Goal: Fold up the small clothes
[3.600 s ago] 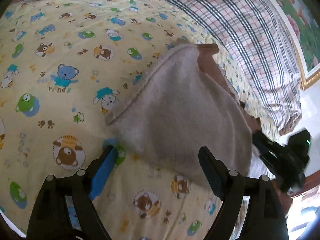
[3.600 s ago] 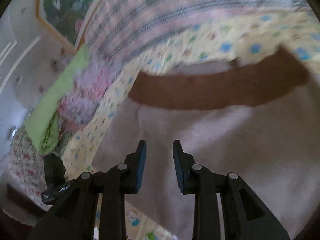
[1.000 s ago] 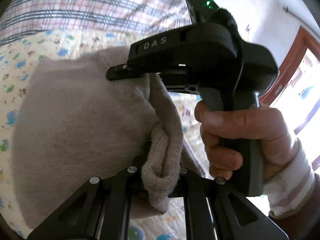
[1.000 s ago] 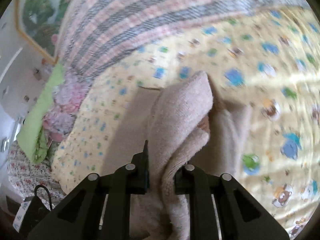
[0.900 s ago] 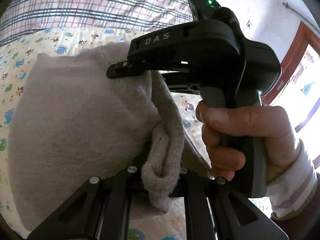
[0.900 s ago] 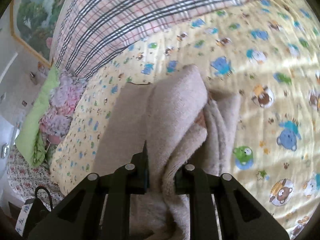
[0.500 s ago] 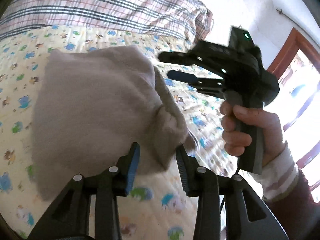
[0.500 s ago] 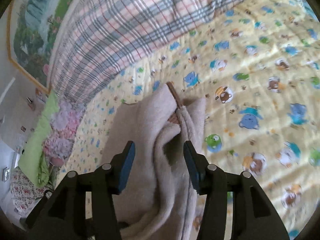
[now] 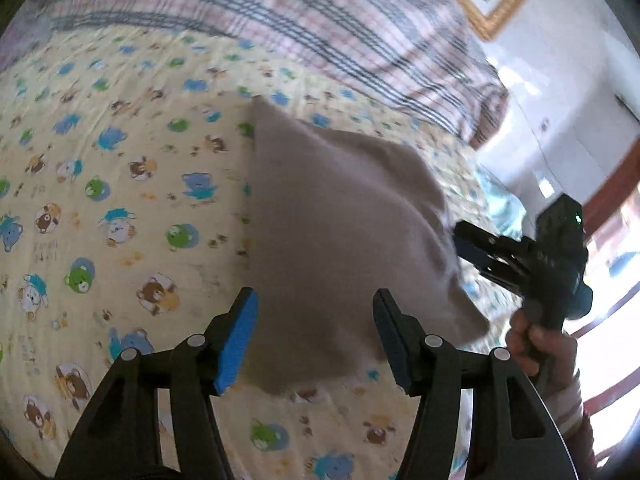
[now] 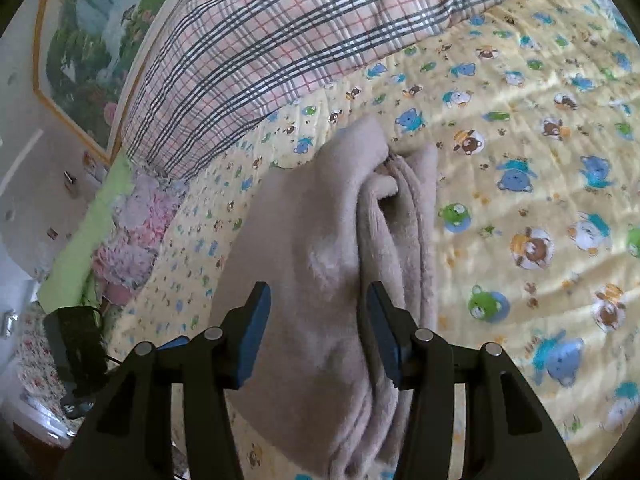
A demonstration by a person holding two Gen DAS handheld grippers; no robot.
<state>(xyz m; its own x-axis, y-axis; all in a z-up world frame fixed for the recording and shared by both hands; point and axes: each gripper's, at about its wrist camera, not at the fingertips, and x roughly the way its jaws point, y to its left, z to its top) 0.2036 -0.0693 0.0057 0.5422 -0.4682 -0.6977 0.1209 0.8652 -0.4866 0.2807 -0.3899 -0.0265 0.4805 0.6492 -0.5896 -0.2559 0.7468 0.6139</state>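
A beige fleece garment lies folded on the yellow cartoon-print bedspread. In the right wrist view the garment shows stacked folded layers along its right edge. My left gripper is open, above the garment's near edge, holding nothing. My right gripper is open over the garment, holding nothing. The right gripper also shows in the left wrist view, held by a hand at the garment's right side.
A plaid pillow or blanket lies at the head of the bed. A pink and green bundle sits at the bed's left edge. A framed picture hangs on the wall. A black device lies beside the bed.
Both grippers let go of the garment and opened wide. They pulled back from it, and the garment settled folded on the bedspread.
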